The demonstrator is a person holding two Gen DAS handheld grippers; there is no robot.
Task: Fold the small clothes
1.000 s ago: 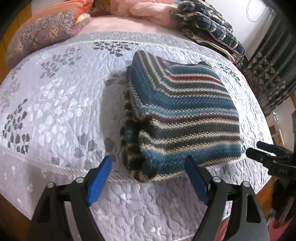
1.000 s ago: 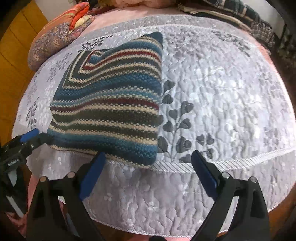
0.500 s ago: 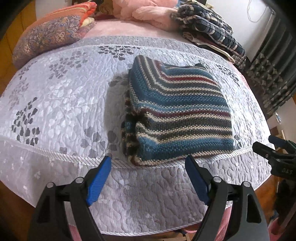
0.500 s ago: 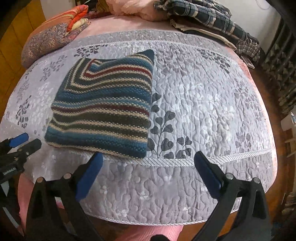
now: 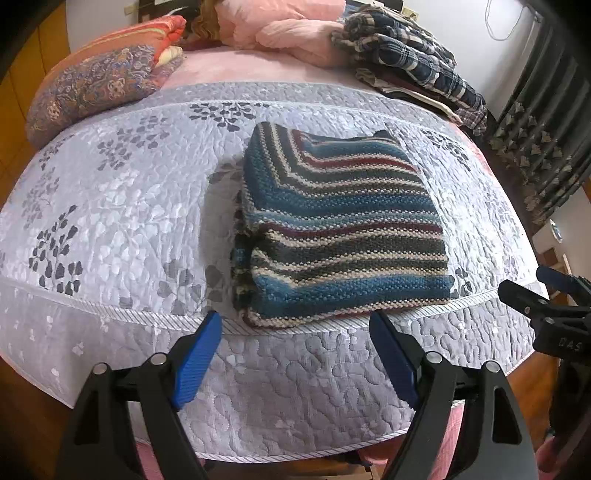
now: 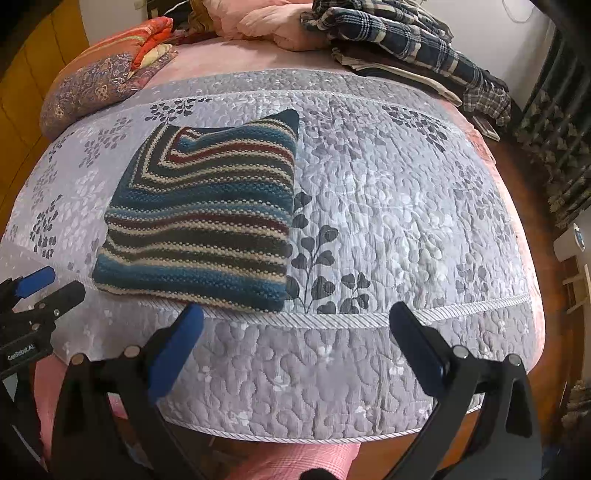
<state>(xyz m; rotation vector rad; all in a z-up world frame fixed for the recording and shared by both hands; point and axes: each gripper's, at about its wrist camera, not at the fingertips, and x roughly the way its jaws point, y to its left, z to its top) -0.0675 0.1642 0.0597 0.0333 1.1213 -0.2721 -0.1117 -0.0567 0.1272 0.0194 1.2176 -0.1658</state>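
A striped knit sweater (image 5: 340, 229) in blue, cream, dark red and grey lies folded into a thick square near the front edge of the bed; the right wrist view shows the sweater (image 6: 203, 218) left of centre. My left gripper (image 5: 295, 325) hangs open just off the bed's front edge, in front of the sweater's near hem, with nothing between its blue pads. My right gripper (image 6: 295, 317) is also open and empty, in front of the sweater's near right corner. Each gripper shows at the edge of the other's view.
A grey quilted bedspread (image 5: 110, 206) with leaf print covers the bed. A patterned pillow (image 5: 96, 85) lies at the back left, pink bedding (image 5: 284, 29) at the back, plaid clothes (image 5: 413, 62) at the back right. Dark curtains (image 5: 546, 140) hang on the right.
Both grippers have drawn back from the bed toward the front edge, so the sweater looks smaller and farther. The sweater itself has not moved.
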